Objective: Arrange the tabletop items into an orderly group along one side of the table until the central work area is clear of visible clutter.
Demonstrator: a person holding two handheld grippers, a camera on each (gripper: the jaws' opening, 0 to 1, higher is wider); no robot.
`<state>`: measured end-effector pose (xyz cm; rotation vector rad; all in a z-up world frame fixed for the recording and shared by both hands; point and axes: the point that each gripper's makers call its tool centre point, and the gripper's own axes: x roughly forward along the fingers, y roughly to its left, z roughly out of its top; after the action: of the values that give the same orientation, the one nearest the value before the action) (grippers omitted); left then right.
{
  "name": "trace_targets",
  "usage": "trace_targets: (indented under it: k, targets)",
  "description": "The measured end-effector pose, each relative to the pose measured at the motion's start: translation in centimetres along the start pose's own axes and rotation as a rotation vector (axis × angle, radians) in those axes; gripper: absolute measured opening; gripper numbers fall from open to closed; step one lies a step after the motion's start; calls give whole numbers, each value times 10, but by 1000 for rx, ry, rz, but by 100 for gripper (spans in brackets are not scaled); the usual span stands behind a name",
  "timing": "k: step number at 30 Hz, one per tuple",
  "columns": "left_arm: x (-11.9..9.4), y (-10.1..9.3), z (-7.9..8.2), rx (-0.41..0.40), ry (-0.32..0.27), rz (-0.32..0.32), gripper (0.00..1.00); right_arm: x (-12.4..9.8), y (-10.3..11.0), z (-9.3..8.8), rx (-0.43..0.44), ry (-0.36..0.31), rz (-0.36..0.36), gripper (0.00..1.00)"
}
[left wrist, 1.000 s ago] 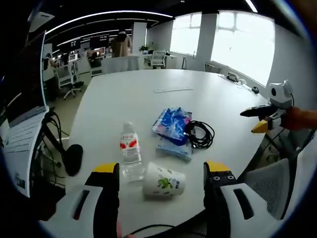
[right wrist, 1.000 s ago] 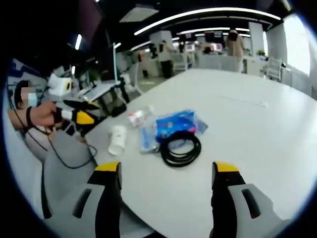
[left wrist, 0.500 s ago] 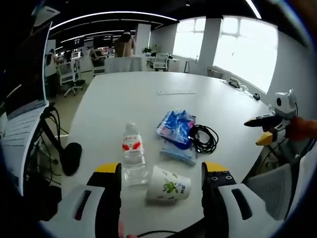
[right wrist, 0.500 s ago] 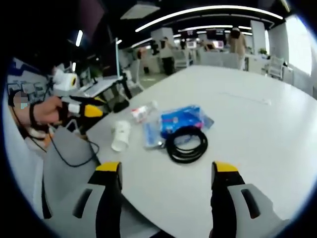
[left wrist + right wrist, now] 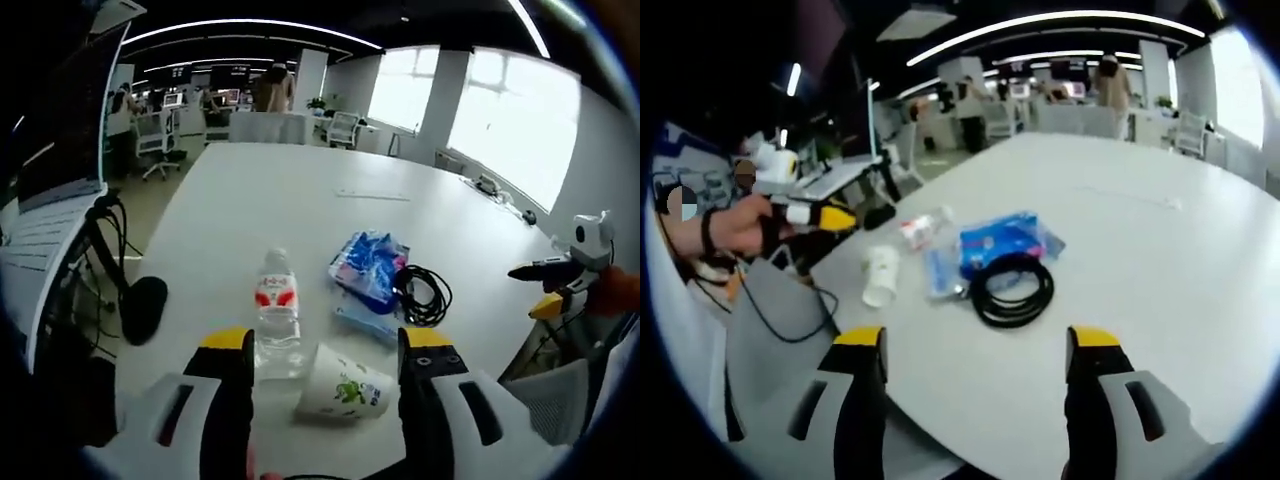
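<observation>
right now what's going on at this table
A person holds a gripper in each hand over a white table, and neither has picked anything up. The left gripper is open just short of a paper cup lying on its side beside an upright water bottle. The right gripper is open, facing a coiled black cable next to blue packets.

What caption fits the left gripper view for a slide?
Open left tool above a tipped paper cup, beside water bottle, blue packets and black cable.
</observation>
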<state>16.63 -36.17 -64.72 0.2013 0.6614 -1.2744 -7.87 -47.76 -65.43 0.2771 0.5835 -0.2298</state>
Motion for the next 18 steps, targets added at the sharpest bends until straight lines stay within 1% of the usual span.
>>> trace_targets:
  k: [2, 4, 6, 12, 18]
  targets:
    - [2, 5, 0, -15, 7, 11, 56, 0, 1, 1, 7, -9, 1, 71]
    - [4, 10, -1, 0, 21, 27, 55, 0, 1, -1, 8, -5, -1, 71]
    - [6, 11, -1, -2, 24, 29, 55, 0, 3, -3, 2, -1, 1, 71]
    - [14, 13, 0, -40, 38, 32, 55, -2, 7, -7, 10, 4, 8, 71]
    - [22, 13, 6, -46, 46, 37, 54, -5, 7, -11, 30, 8, 6, 71]
